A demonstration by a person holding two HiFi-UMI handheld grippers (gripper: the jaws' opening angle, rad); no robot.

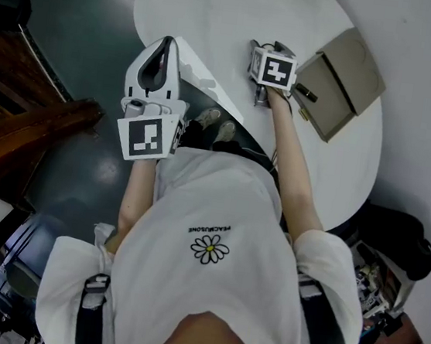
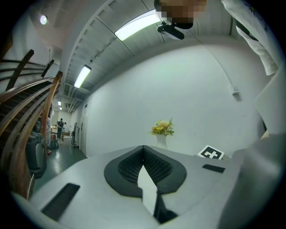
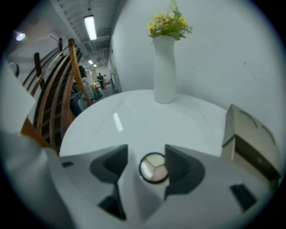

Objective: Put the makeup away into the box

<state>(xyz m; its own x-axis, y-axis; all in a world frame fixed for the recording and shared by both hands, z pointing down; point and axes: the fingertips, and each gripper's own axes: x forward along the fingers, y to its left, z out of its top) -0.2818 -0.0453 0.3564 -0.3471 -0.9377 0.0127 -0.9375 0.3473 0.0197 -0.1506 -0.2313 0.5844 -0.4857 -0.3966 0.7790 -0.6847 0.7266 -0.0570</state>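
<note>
Jaws spread wide, right gripper (image 3: 146, 151) straddles round black-rimmed makeup compact (image 3: 154, 168), lower centre; best centred before squeezing. Left gripper (image 2: 144, 150) closed, empty.

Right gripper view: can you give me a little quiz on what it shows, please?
1. True or false: the vase is empty.
2. What lies between the jaws of the right gripper? A) a spoon B) a compact C) a brush
3. Fill in: in this view the box stands at the ____ edge of the table.
Key: 1 false, it holds flowers; 2 B; 3 right.
</note>
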